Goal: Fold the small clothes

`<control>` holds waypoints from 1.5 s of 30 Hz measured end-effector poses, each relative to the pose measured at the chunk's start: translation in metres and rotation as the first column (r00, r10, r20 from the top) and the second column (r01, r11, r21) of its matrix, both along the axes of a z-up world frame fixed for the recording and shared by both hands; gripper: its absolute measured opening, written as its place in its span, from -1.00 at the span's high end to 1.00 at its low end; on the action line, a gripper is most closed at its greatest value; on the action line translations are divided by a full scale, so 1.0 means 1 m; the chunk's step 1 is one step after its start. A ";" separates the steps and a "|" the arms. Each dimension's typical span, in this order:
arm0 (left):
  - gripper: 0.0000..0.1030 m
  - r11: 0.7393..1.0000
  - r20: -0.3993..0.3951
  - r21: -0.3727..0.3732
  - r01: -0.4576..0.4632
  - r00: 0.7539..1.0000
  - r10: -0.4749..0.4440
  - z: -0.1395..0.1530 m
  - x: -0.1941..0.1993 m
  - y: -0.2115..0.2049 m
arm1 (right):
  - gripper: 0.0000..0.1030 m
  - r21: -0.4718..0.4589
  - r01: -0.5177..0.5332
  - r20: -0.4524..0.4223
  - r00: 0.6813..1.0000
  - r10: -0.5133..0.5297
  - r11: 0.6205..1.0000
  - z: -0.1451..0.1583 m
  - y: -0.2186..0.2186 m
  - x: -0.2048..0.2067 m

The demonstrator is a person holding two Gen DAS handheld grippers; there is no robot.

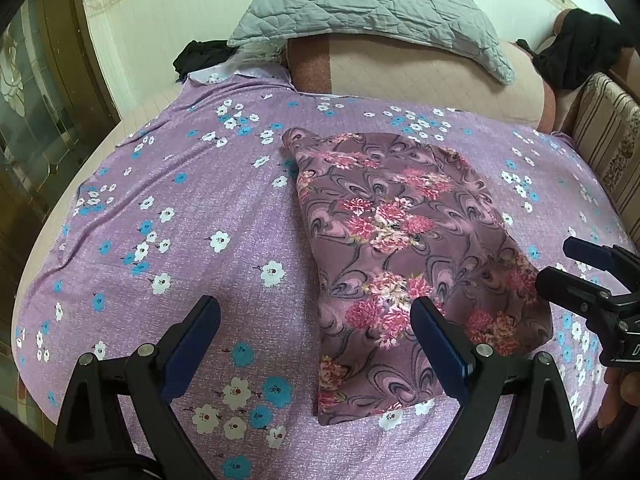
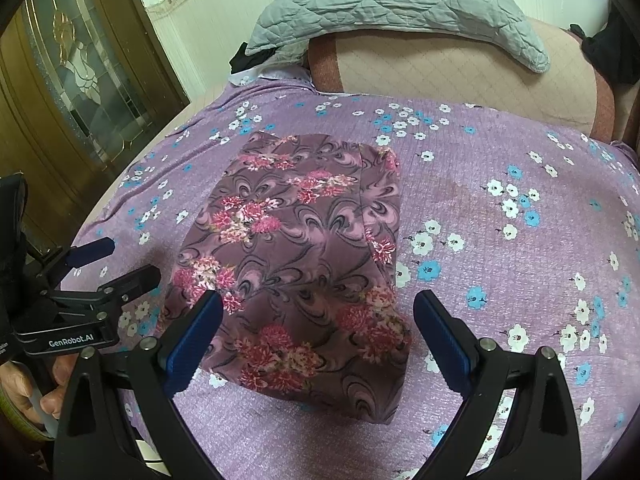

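So the garment (image 1: 404, 248) is lying folded on the bed (image 1: 180, 208), a mauve piece with swirly print and clusters of pink flowers. It's a longish rectangle now, mostly flat, running from roughly the middle of the bed down toward the near edge. In the right wrist view I can see a fold line down its right side, where a narrower strip is doubled over. Corners look a bit soft and rounded, not crisp. The sheet under it is lilac with white and blue flowers.

My left gripper (image 1: 316, 344) is spread wide, nothing between the blue pads. Its right finger (image 1: 440, 352) sits over the garment's left edge near the near corner, the other is over bare sheet. I can't tell if it's actually touching the cloth or just above it.

Right gripper (image 2: 318, 336) is also spread wide and holding nothing, hanging over the near end of the garment, straddling most of its width. Again, contact is hard to call from here.

At the far edge there's a grey pillow (image 1: 372, 4) on a pink bolster (image 1: 420, 76), and some dark clothes (image 1: 580, 48) off at the far right corner.
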State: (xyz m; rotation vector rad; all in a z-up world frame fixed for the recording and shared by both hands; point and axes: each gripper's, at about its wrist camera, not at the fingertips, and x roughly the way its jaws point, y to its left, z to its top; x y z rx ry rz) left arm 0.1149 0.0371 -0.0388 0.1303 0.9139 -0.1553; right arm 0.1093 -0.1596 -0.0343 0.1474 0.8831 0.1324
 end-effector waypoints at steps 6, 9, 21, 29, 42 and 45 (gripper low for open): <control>-0.87 1.000 -0.003 -0.003 0.005 1.000 -0.005 -0.001 0.002 0.000 | -0.87 -0.001 -0.004 0.000 1.000 0.004 1.000 -0.002 0.001 0.002; -0.87 1.000 -0.006 -0.007 0.007 1.000 -0.007 -0.001 0.005 0.001 | -0.87 0.000 -0.004 -0.002 1.000 0.004 1.000 -0.003 0.001 0.003; -0.87 1.000 -0.008 -0.010 0.011 1.000 -0.011 -0.001 0.009 -0.001 | -0.87 0.003 -0.005 -0.002 1.000 0.005 1.000 -0.003 -0.002 0.008; -0.87 1.000 -0.009 -0.011 0.010 1.000 -0.011 -0.001 0.010 -0.001 | -0.87 0.001 -0.010 -0.003 1.000 0.010 1.000 -0.002 -0.002 0.010; -0.86 0.999 -0.009 -0.027 0.018 1.000 -0.018 -0.002 0.016 0.000 | -0.87 0.004 -0.009 -0.001 1.000 0.009 1.000 -0.002 -0.005 0.013; -0.86 0.999 -0.013 -0.030 0.016 1.000 -0.016 -0.003 0.018 0.000 | -0.87 0.006 -0.007 -0.005 1.000 0.007 1.000 -0.004 -0.006 0.014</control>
